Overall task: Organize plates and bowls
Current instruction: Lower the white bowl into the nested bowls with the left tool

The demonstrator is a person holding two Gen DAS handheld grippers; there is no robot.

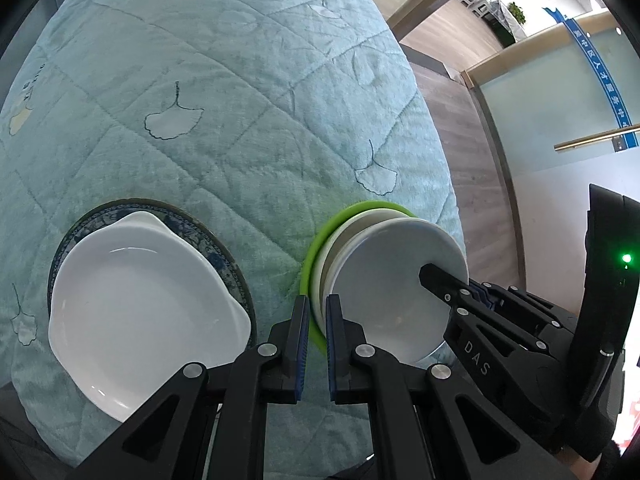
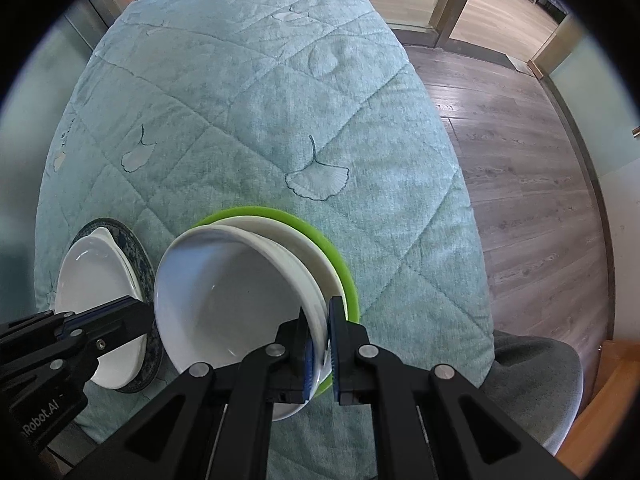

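A white bowl (image 1: 384, 292) (image 2: 232, 300) sits tilted on a stack of an off-white plate (image 1: 340, 236) (image 2: 296, 240) and a green plate (image 1: 310, 256) (image 2: 344, 272). My right gripper (image 2: 319, 308) (image 1: 430, 274) is shut on the bowl's near-right rim, one finger inside and one outside. To the left, a white handled dish (image 1: 136, 304) (image 2: 96, 276) rests on a blue-patterned plate (image 1: 208, 240) (image 2: 140, 256). My left gripper (image 1: 318, 300) (image 2: 148, 314) hangs shut between the two stacks, with nothing between its pads.
A quilted teal cloth (image 1: 200, 100) with leaf outlines covers the table. The green plate lies close to the table's right edge. Beyond it are a wood floor (image 2: 520, 160) and a grey chair seat (image 2: 532, 380).
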